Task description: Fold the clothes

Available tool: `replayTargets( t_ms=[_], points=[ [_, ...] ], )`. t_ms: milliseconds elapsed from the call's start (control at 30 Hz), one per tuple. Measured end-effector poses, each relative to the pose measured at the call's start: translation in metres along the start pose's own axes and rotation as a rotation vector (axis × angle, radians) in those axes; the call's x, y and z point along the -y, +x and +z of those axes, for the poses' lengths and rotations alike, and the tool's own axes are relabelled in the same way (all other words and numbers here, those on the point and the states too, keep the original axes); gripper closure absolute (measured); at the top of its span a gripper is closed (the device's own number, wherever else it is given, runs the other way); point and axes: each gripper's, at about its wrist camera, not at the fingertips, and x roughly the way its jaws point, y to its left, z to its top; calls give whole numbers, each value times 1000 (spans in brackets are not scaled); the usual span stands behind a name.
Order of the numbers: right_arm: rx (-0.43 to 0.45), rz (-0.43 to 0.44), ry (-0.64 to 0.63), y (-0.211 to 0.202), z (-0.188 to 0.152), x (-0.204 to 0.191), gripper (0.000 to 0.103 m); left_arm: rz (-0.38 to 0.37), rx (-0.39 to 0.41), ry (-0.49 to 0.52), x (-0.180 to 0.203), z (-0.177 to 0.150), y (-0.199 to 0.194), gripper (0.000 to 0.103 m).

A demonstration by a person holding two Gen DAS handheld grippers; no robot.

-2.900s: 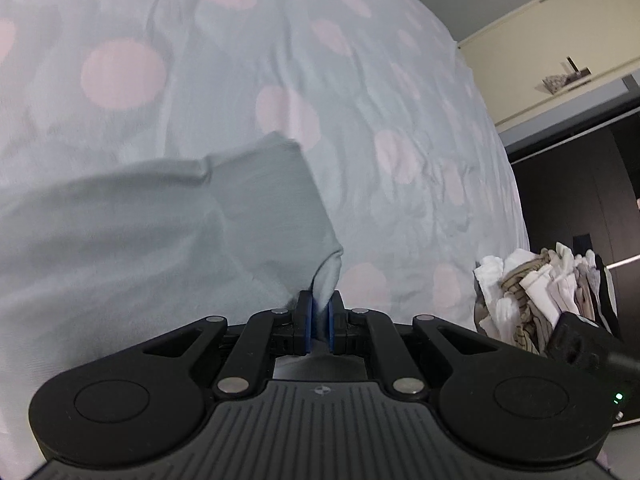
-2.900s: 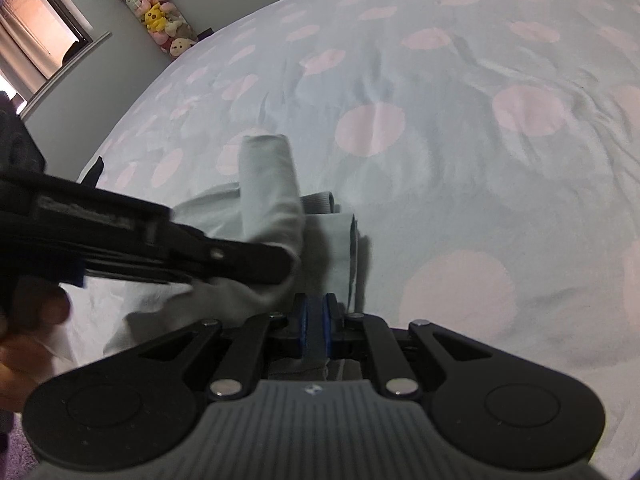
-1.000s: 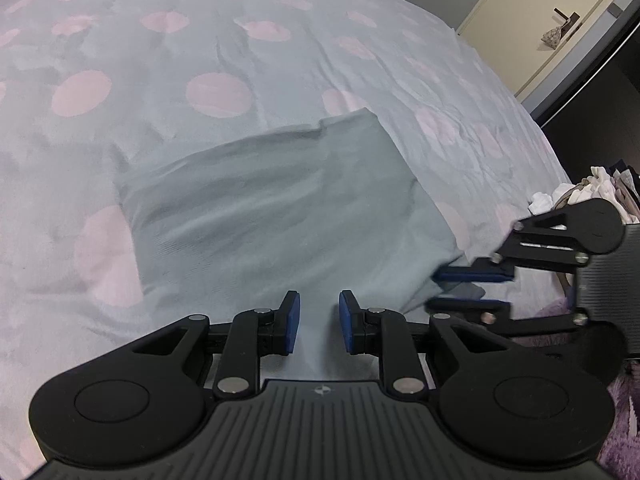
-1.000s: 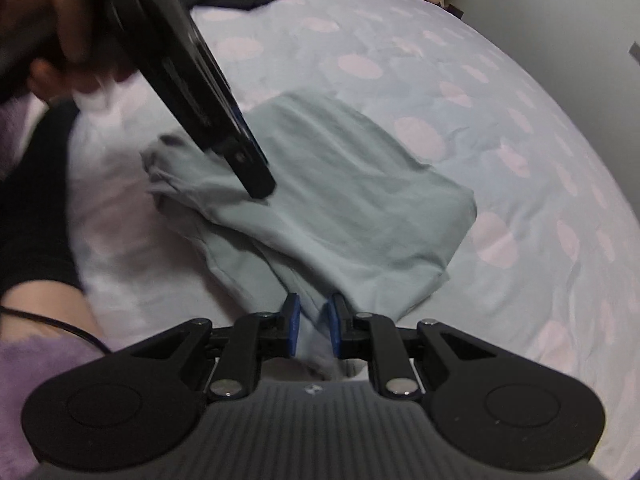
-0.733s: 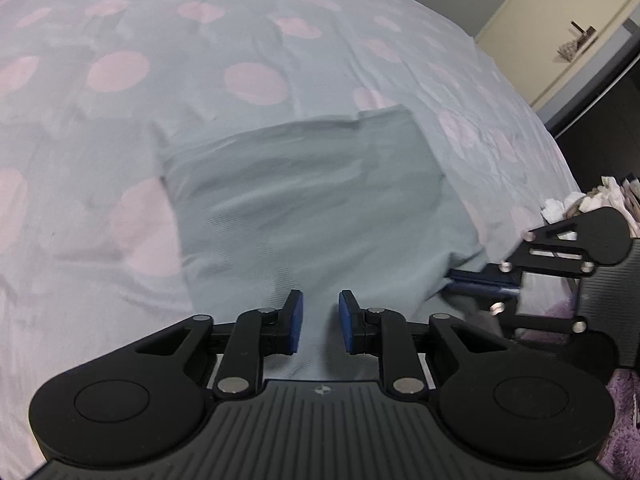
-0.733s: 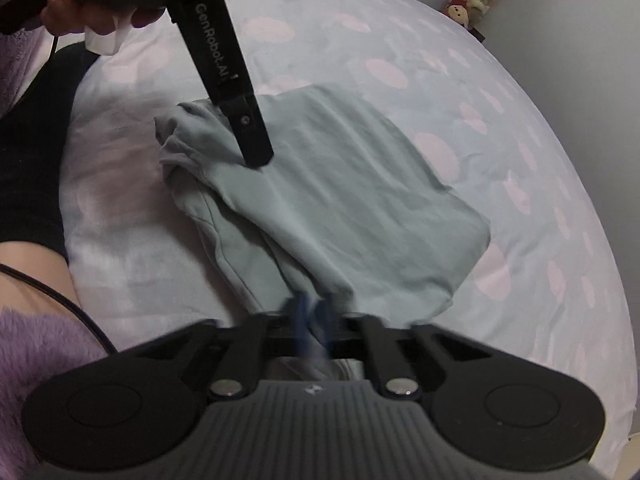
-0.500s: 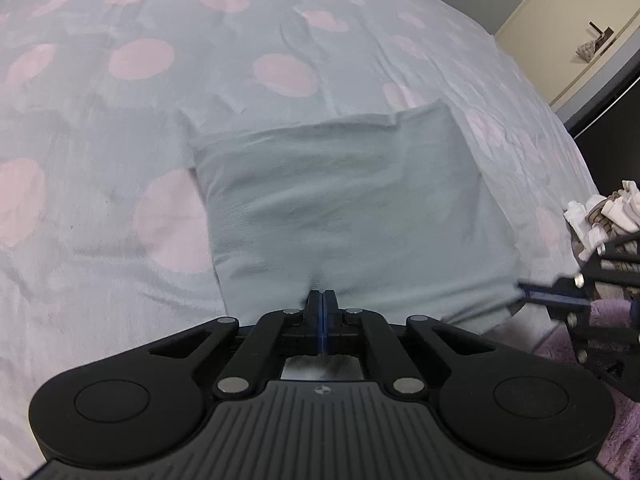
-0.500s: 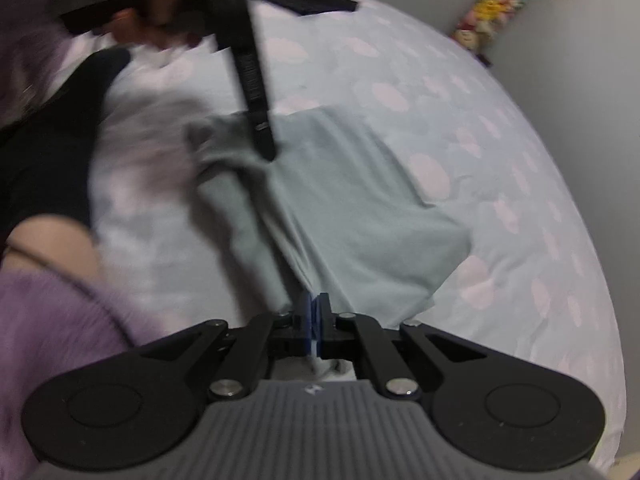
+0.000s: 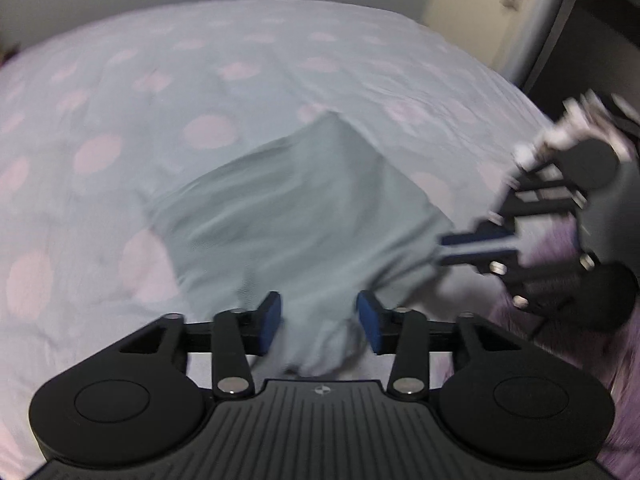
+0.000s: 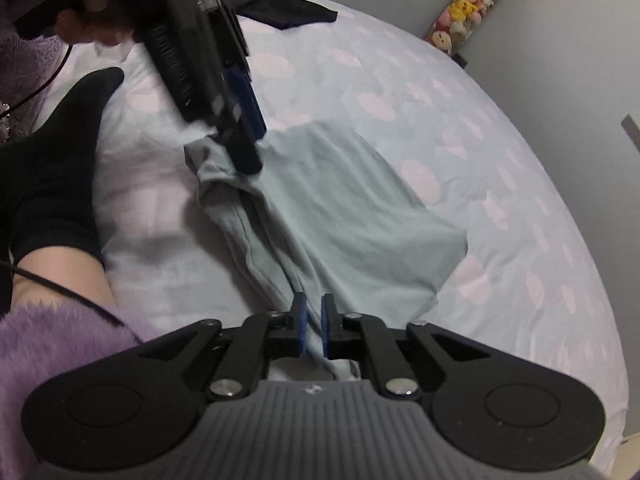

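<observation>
Grey-green folded garment [image 10: 340, 208] lies flat on the bed sheet [image 10: 500, 128], pale blue with pink dots, roughly square, with its near edge bunched and rumpled toward the person.

Left gripper [image 9: 319, 322]: jaws opening, about half apart. Garment's near edge sits in the gap between the blue pads [image 9: 270, 316], but they don't press on it, so no grip. Left wrist view is motion-blurred.

In the right wrist view the left gripper [image 10: 244, 148] hangs over the garment's far-left bunched corner, fingertips just at the fabric; can't tell if they touch it.

Right gripper [image 10: 311, 322]: jaws nearly together and opening slightly. A ridge of fabric runs up into the narrow gap between the pads. Whether they still pinch it is hard to tell; cloth is in there with slim clearance on either side.

In the left wrist view the right gripper [image 9: 472, 246] sits at the garment's right corner, blurred.

Also visible: a foot in a black sock [image 10: 52, 160] on the bed to the left, a purple fuzzy sleeve [image 10: 56, 344] at lower left, a dark garment [image 10: 280, 4] at the bed's far edge, plush toys [image 10: 468, 12] against the wall.
</observation>
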Motion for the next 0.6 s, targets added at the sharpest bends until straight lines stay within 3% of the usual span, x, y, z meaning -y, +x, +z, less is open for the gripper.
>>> replayTargets(
  t_ms=[133,267,433,600],
  points=[
    [-8,-5,-70,13,8,-10,94,36,-31,32,11,-3,15,65],
    [-37,-6,-79,30,10,-12,94,37,-37,7,7,-3,22,98],
    [-58,14,-74,31,8,-9,100,17,-73,52,0,-6,12,101],
    [-82,46,-89,31,2,-11,101,-28,-121,-18,-11,-19,24,100]
  ],
)
